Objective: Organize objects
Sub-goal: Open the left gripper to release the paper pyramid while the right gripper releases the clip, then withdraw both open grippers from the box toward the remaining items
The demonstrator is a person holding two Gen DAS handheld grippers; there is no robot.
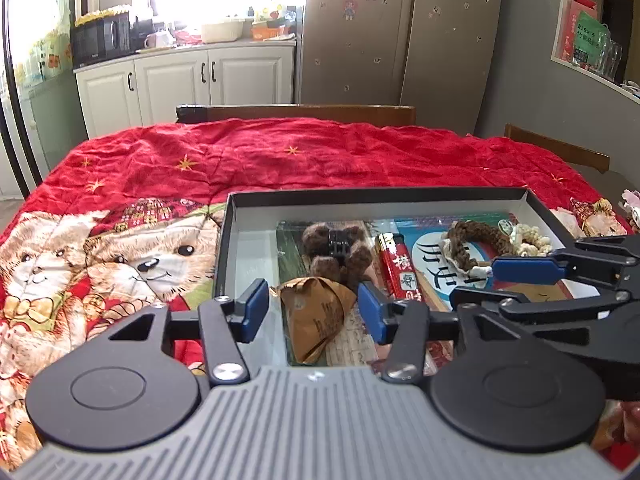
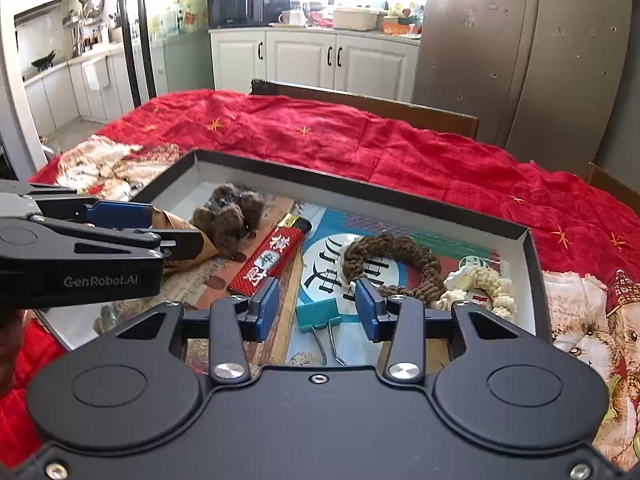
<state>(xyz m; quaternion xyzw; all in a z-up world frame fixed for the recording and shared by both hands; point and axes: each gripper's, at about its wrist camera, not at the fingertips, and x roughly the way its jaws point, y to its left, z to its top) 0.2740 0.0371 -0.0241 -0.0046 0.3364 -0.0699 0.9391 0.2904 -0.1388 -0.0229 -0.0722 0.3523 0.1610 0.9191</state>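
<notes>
left hand-held gripper (image 1: 313,309) wide around crumpled brown paper packet (image 1: 316,320), lower centre; light, crushable, i'd pinch mid-body. right hand-held gripper (image 2: 317,305) wide over teal binder clip (image 2: 318,314).

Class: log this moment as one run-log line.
left gripper: open over brown paper packet | right gripper: open over teal binder clip | box: filled

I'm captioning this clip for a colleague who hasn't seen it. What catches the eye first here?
A shallow box on a red teddy-bear quilt holds a red lighter, a furry brown hair claw and braided rope rings. The open left gripper frames a brown paper packet; the open right gripper frames a teal binder clip.
</notes>
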